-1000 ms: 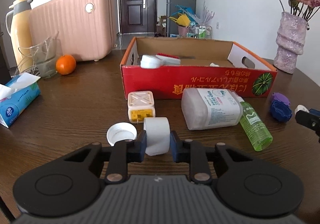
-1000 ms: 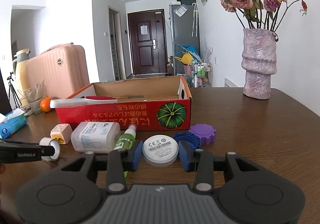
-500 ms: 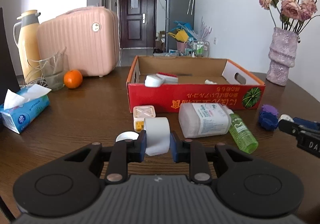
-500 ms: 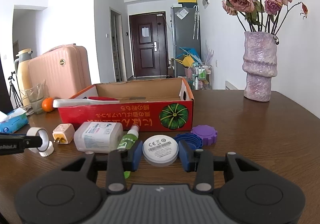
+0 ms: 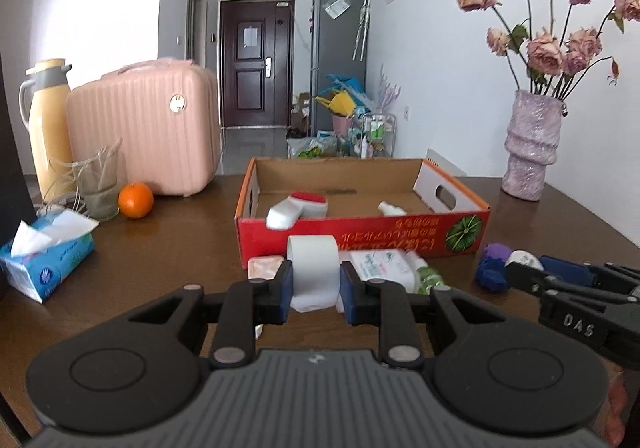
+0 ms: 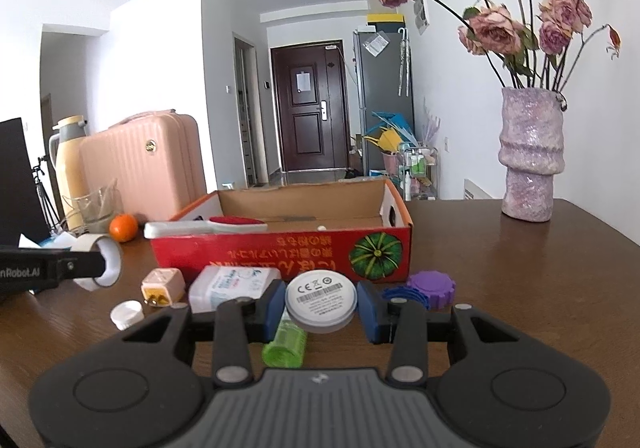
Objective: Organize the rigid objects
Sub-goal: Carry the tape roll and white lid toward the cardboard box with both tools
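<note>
The job looks partly done. Inside the red box (image 5: 360, 238) lie a brush (image 5: 298, 207) and a small white thing (image 5: 391, 209). The left gripper (image 5: 316, 286) is squeezing a roll of tape (image 5: 314, 272), lifted above the worktop (image 5: 160, 256) just in front of the box. The right gripper (image 6: 320, 306) is squeezing a round white disc (image 6: 321, 302). A white bottle (image 6: 228, 284), a green bottle (image 6: 285, 344), a plug (image 6: 163, 286), a white cap (image 6: 127, 314) and blue and purple lids (image 6: 430, 288) lie on the worktop outside the box.

Only the right view shows the white cap and the hole through the tape. The left view looks deeper into the box.
</note>
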A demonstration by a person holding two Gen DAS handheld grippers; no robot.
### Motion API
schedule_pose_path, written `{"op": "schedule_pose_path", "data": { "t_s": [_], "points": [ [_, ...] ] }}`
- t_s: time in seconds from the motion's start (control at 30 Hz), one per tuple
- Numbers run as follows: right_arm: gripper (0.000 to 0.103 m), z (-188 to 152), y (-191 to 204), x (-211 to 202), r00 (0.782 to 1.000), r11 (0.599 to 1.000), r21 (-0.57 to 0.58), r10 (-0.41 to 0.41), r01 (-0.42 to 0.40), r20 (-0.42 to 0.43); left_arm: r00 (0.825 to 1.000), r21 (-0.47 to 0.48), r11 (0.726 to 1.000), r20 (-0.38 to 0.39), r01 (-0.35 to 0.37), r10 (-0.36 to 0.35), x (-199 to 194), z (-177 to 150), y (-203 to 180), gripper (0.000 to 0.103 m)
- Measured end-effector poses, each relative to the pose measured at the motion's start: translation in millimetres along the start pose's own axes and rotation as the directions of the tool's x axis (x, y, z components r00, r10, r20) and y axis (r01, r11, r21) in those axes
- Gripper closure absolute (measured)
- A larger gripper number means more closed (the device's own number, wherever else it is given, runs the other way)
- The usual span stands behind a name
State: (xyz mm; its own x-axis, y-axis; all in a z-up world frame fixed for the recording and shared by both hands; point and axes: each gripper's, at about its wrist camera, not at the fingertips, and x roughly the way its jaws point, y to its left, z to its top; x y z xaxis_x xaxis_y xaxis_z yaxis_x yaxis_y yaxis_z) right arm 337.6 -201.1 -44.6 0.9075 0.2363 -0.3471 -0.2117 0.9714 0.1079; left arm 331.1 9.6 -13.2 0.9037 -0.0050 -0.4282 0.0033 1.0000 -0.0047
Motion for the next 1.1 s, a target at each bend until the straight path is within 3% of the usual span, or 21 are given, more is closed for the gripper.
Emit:
{"op": "schedule_pose_path", "data": {
  "t_s": [0.5, 1.1],
  "points": [
    [0.064, 42.9, 21.4, 16.9, 0.996, 0.999, -0.029, 0.037, -0.035, 0.076, 0.996, 0.002, 1.0, 0.084, 0.028, -0.028, 8.5, 42.8, -17.6, 0.078],
    [0.064, 56.2, -6.6, 85.8, 0.998, 0.999, 0.044, 0.013, -0.016, 0.064, 0.997, -0.035, 0.999, 0.079, 0.019, -0.016, 84.3, 68.1, -31.2, 0.078]
  ]
}}
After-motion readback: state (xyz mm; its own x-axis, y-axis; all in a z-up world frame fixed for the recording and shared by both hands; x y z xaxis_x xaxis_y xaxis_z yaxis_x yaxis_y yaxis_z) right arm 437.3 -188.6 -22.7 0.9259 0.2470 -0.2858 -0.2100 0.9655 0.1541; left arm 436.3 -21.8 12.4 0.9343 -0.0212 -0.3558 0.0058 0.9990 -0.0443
